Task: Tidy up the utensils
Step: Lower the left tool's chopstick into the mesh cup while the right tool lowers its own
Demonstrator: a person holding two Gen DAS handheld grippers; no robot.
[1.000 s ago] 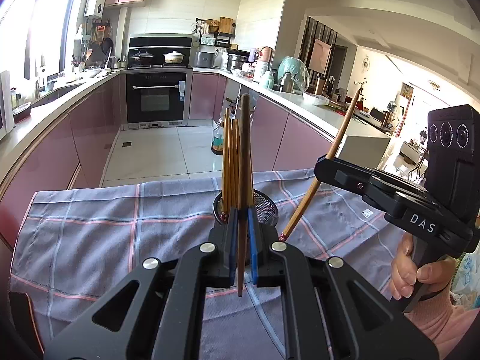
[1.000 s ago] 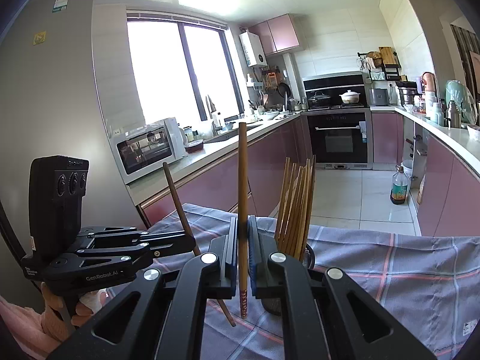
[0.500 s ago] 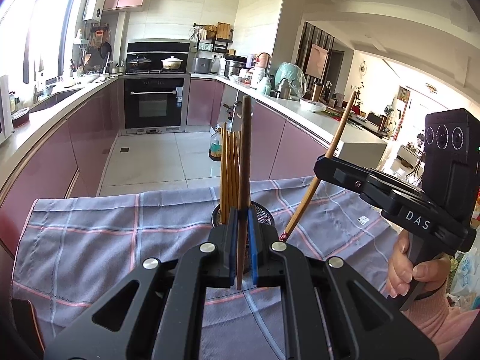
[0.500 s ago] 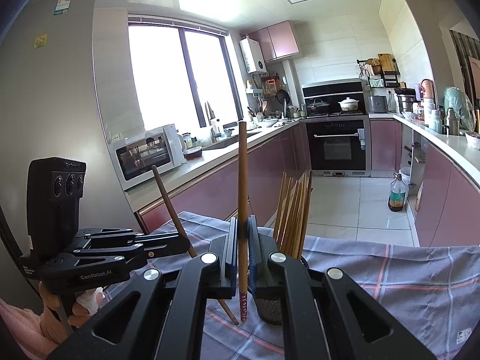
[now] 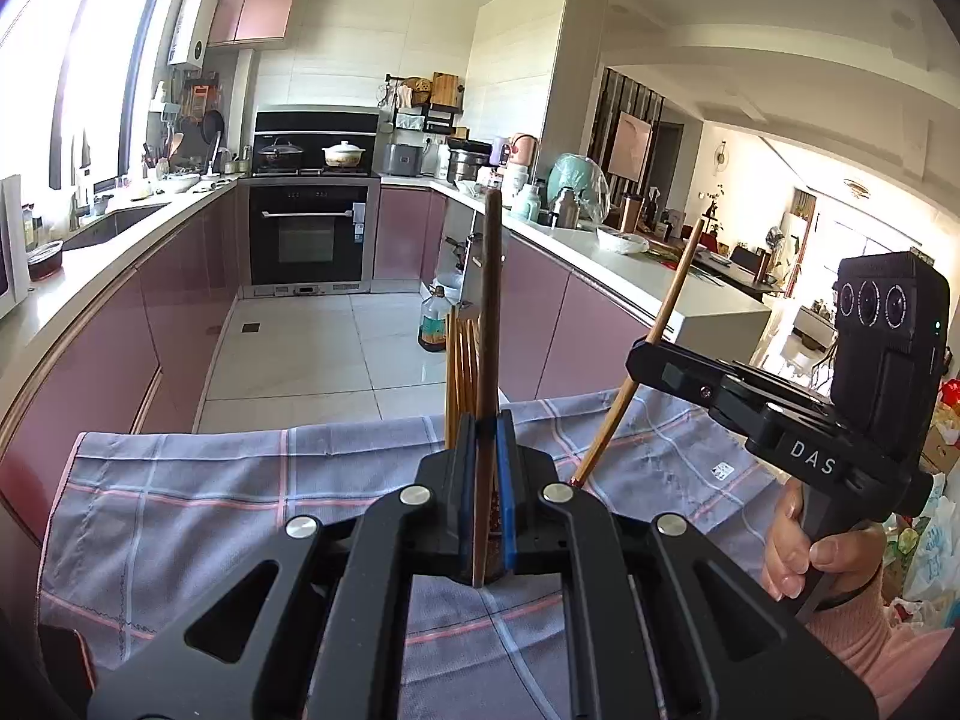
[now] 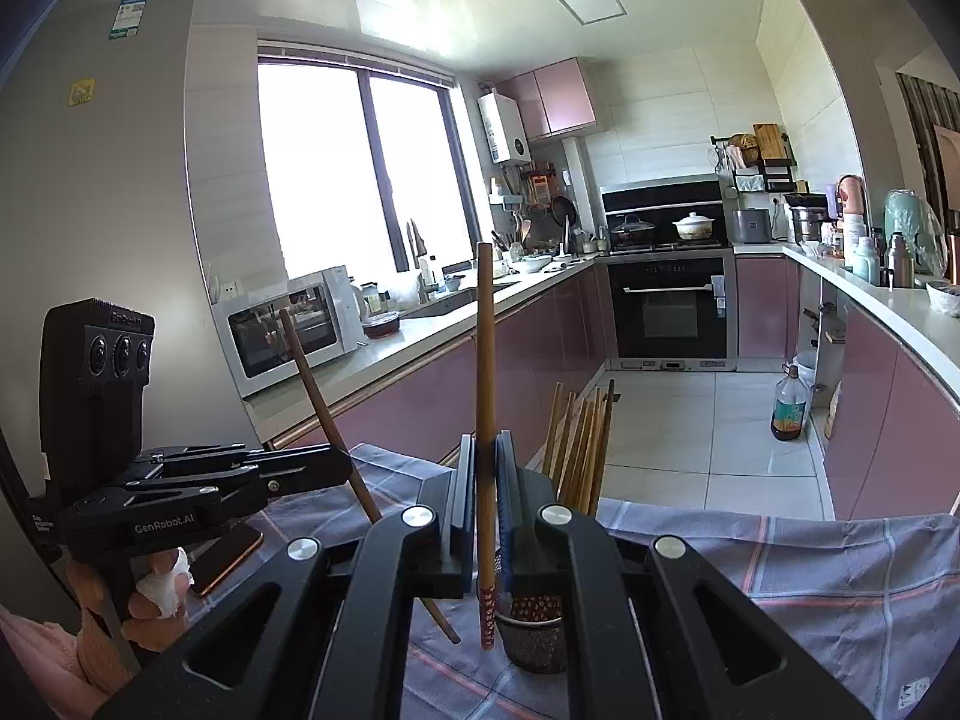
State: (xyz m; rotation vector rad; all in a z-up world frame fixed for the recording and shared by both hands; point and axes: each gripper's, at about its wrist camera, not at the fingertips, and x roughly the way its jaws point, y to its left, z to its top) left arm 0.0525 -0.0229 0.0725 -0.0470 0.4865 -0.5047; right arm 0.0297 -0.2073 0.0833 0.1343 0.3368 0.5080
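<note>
A mesh chopstick holder full of chopsticks stands on the checked cloth. The left gripper clamps a dark chopstick upright before it; the right gripper clamps a lighter chopstick.

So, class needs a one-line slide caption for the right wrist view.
Right gripper shut on an upright chopstick beside the mesh holder of chopsticks; left gripper holds another.
</note>
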